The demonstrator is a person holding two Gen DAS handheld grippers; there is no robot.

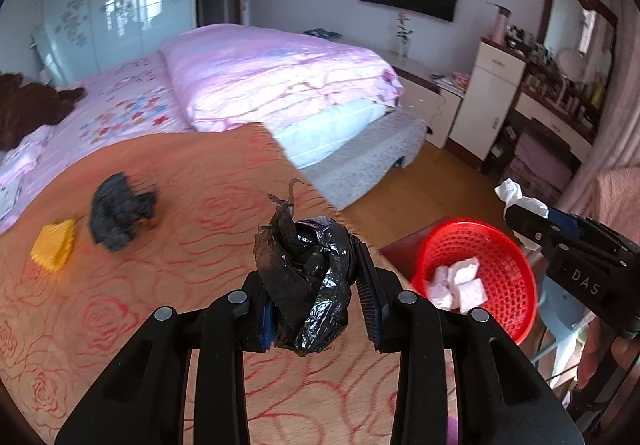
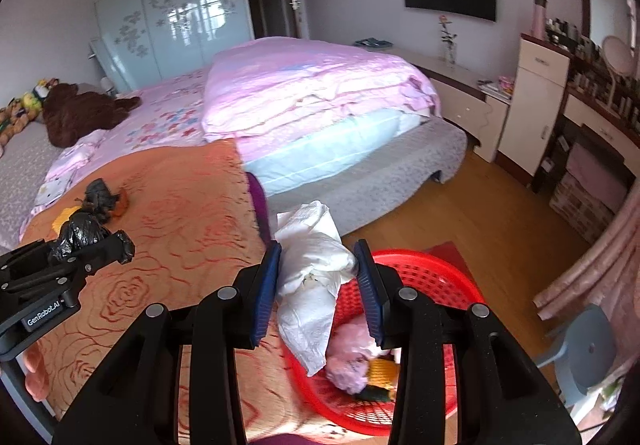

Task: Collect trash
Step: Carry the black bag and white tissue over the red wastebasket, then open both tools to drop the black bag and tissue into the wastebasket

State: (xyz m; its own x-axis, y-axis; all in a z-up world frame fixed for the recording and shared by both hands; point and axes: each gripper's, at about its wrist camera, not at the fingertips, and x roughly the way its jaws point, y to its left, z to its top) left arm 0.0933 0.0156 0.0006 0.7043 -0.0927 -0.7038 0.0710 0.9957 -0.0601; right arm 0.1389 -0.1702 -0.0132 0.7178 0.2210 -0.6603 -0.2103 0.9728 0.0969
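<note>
The red basket (image 2: 420, 269) sits at the edge of the orange bedspread (image 2: 180, 205). The right gripper (image 2: 318, 277) hangs over the basket's near rim, its jaws narrowed onto a white crumpled tissue (image 2: 316, 257). Left of the basket, over the bedspread, the left gripper (image 1: 316, 285) pinches a crumpled black plastic bag (image 1: 308, 281).

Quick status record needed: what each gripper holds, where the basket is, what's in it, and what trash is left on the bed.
left gripper: shut on crumpled black plastic bag, above the orange bedspread
right gripper: shut on crumpled white tissue, above the red basket
basket place: beside the bed's edge, over the wooden floor
basket contents: pale pink wads, something yellow
left on bed: dark crumpled bag, yellow item
</note>
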